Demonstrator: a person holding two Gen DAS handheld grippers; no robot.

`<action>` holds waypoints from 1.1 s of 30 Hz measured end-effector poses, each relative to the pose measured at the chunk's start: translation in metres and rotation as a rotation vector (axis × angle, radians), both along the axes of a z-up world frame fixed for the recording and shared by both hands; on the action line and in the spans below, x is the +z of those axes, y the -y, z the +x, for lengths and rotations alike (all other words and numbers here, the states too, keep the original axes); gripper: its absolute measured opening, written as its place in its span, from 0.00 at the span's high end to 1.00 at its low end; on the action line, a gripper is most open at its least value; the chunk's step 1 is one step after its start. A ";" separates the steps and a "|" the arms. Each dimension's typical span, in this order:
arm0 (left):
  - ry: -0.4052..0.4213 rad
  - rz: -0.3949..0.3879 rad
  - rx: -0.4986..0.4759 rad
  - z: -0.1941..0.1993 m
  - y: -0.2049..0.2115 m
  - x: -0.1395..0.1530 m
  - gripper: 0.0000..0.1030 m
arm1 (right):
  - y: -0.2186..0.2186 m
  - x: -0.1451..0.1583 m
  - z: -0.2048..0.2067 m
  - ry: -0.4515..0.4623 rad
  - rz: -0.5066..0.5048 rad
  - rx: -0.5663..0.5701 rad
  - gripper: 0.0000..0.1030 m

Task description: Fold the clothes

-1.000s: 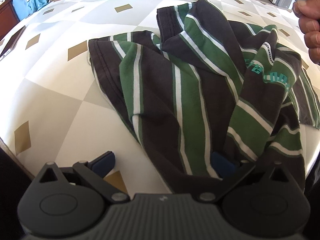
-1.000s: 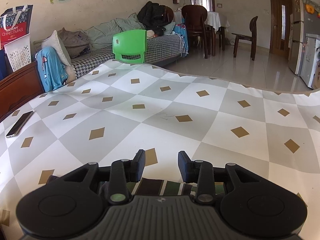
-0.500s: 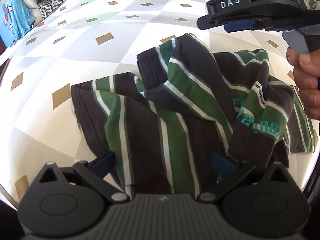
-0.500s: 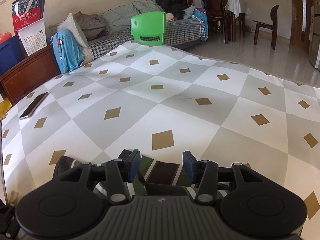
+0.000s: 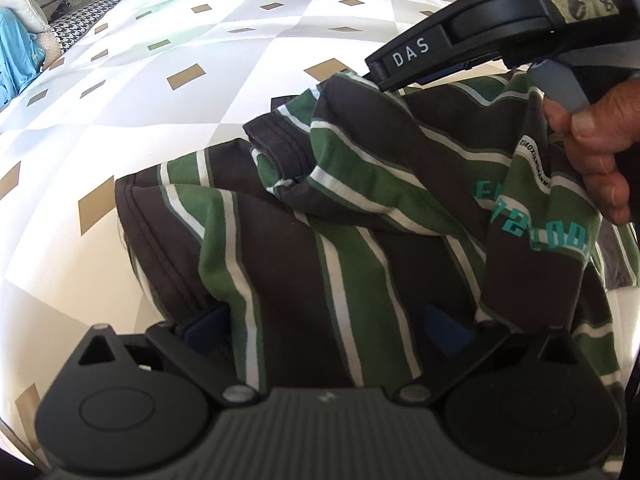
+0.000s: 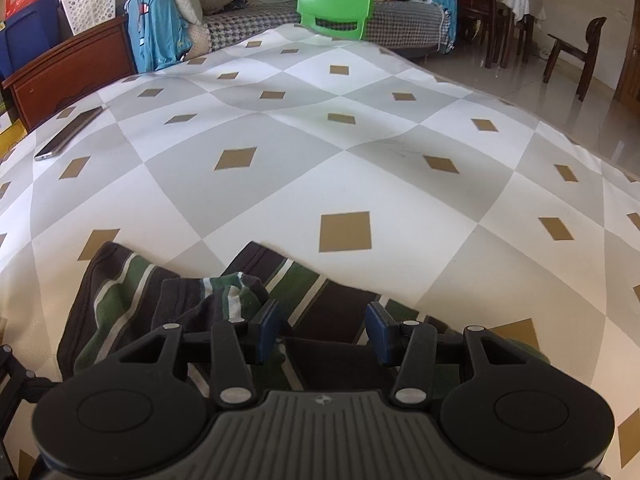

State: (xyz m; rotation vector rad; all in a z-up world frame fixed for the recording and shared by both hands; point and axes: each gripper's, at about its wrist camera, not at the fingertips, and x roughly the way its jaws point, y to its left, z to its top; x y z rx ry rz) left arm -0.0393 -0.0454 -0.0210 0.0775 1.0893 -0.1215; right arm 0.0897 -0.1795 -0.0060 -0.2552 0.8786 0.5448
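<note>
Crumpled brown, green and white striped shirt (image 5: 360,216) lies on the diamond-patterned table (image 5: 160,92); left gripper (image 5: 324,328) straddles its near edge, jaws wide. Right view: right gripper (image 6: 324,330) stands half-open over the shirt (image 6: 304,300), gripping nothing.

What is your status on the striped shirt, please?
Left hand-held gripper open, straddling the striped shirt. Right hand-held gripper open over its far edge, jaws just widened, nothing pinched. Shirt crumpled, unfolded. Phone well clear.
</note>
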 end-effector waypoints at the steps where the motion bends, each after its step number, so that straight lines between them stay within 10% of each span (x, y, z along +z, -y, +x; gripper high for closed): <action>1: -0.001 -0.001 0.002 0.000 -0.001 0.001 0.00 | -0.002 -0.003 0.000 -0.026 -0.010 0.019 0.55; 33: 0.002 0.000 0.138 -0.010 -0.034 0.023 0.00 | -0.019 -0.022 0.055 -0.060 0.021 -0.091 0.42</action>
